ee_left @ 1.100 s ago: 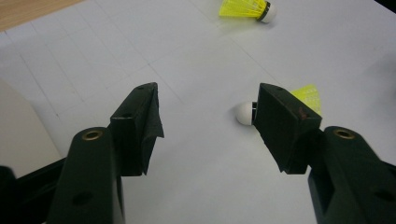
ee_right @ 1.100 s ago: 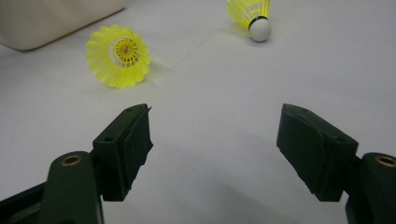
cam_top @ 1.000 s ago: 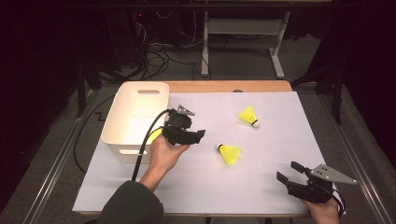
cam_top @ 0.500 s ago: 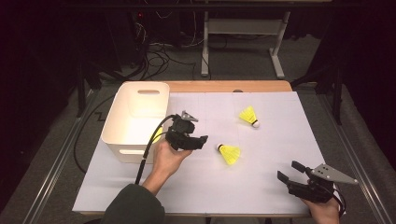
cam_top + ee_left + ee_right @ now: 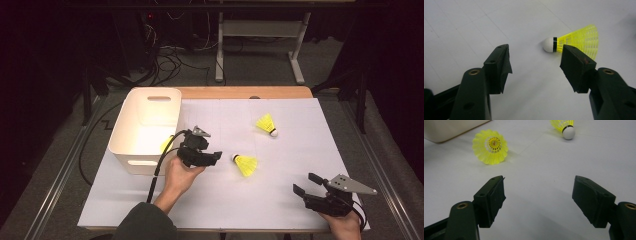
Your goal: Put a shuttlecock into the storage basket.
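**Left gripper closing in on near shuttlecock, jaws wide**

On the white table cover (image 5: 280, 200), left gripper (image 5: 212, 159) sits just right of the white bin (image 5: 131, 150), held in the left hand (image 5: 181, 172), jaws pointing right toward the near shuttlecock (image 5: 245, 164). Jaws spread wide, nothing between the pads. In the left gripper view the near shuttlecock (image 5: 574, 41) lies on its side just beyond the jaw tips, white cork end toward the gap, yellow skirt partly hidden behind one jaw; no contact seen.

Near shuttlecock is mid-table, between the two grippers, closer to the left one, flat on the cover. Far shuttlecock (image 5: 266, 124) lies further back and a bit right, well apart from both grippers, cork pointing right and toward the person. Something yellow (image 5: 166, 144) shows inside the bin at its near right corner, mostly hidden by the gripper cable; can't tell what it is.

Right gripper (image 5: 306, 184) at the near right edge of the cover, in the right hand (image 5: 345, 222), jaws open and empty, aimed up-left. Right gripper view looks into the open skirt of the near shuttlecock (image 5: 490, 147) and catches the far shuttlecock (image 5: 566, 127) at the top.
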`<state>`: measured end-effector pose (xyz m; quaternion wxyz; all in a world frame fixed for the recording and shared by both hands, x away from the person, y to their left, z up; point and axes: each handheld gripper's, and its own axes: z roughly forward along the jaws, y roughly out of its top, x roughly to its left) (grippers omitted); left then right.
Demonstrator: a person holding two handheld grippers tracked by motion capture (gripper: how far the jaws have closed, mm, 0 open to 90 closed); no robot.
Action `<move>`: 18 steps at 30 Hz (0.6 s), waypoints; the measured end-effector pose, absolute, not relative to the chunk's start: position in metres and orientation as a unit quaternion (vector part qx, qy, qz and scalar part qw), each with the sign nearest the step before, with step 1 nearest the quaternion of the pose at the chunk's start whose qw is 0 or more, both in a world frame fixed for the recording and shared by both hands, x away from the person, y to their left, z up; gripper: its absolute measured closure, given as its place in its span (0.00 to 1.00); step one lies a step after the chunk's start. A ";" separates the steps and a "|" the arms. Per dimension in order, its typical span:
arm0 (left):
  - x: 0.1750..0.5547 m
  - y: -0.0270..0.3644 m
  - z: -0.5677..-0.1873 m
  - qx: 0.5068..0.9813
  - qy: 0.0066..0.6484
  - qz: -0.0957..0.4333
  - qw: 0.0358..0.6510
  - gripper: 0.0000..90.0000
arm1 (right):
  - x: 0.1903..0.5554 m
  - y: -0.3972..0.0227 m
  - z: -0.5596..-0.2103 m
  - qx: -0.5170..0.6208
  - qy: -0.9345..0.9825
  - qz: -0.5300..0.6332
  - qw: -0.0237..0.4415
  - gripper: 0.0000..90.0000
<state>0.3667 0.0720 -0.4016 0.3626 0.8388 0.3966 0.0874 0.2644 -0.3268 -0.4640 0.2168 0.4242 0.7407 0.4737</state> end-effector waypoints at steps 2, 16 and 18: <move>0.366 0.073 -0.403 0.838 0.398 0.085 0.364 0.47 | 0.265 -0.325 -0.463 0.424 0.739 0.476 0.216 0.30; 0.363 0.084 -0.415 0.835 0.403 0.076 0.367 0.47 | 0.277 -0.303 -0.454 0.408 0.745 0.489 0.199 0.30; 0.363 0.084 -0.417 0.838 0.401 0.076 0.364 0.47 | 0.279 -0.299 -0.454 0.404 0.748 0.487 0.198 0.30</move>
